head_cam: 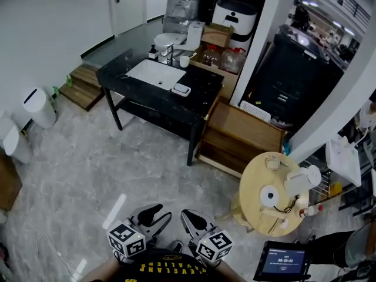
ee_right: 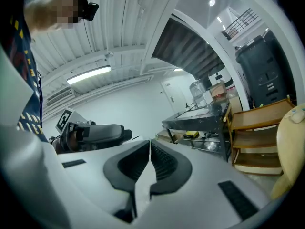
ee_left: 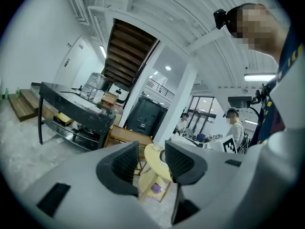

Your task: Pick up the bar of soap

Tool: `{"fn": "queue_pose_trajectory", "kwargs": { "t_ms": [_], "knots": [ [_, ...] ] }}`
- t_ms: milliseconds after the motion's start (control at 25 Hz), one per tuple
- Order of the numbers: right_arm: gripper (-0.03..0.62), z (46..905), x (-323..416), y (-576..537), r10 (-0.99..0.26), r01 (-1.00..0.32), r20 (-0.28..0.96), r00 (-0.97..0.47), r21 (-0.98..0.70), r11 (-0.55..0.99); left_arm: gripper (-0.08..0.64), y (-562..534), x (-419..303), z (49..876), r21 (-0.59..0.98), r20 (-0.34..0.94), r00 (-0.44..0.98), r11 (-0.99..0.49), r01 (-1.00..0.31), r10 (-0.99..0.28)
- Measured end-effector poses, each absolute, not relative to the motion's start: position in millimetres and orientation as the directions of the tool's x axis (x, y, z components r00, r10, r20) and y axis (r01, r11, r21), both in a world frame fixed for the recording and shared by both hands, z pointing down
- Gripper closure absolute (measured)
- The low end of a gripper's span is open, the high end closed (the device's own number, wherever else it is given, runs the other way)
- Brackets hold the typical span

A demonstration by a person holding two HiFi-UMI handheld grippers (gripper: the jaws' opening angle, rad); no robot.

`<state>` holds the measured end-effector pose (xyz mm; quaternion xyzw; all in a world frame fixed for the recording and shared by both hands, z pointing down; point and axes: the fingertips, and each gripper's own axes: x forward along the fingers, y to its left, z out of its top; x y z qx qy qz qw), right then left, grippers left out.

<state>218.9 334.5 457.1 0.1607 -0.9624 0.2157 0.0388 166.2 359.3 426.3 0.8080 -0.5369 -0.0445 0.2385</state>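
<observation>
The bar of soap [head_cam: 181, 89] is a small white block in a dish on the black sink table [head_cam: 200, 101], just right of the white basin [head_cam: 155, 74], far from both grippers. Both grippers are held low against the person's body at the bottom of the head view. The left gripper [head_cam: 157, 216] is open with nothing between its jaws, also seen in its own view [ee_left: 151, 162]. The right gripper [head_cam: 192, 221] is shut and empty, its pads meeting [ee_right: 150, 149]. The sink table shows small in both gripper views [ee_left: 71, 106] [ee_right: 200, 118]; the soap cannot be made out there.
Grey marble floor lies between me and the sink table. Wooden steps [head_cam: 244, 137] stand right of it. A round wooden table [head_cam: 254, 184] holds a white jug and small items. White bins [head_cam: 38, 107] stand at the left. A tablet [head_cam: 285, 262] is at the bottom right.
</observation>
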Motion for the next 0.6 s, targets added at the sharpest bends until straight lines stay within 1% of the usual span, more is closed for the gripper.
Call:
{"fn": "queue_pose_trajectory", "kwargs": {
  "t_ms": [120, 280, 600],
  "knots": [
    [0.566, 455, 197, 324, -0.299, -0.336, 0.155, -0.942, -0.376, 0.864, 0.377, 348, 145, 429, 0.446, 0.164, 0.423, -0.315, -0.838, -0.891],
    [0.566, 448, 165, 303, -0.345, -0.383, 0.167, -0.924, -0.339, 0.859, 0.377, 327, 109, 424, 0.444, 0.123, 0.450, -0.356, -0.822, -0.885],
    [0.566, 427, 65, 262, -0.417, -0.452, 0.178, -0.891, -0.281, 0.846, 0.377, 287, -6, 398, 0.428, 0.046, 0.479, -0.416, -0.802, -0.876]
  ]
}}
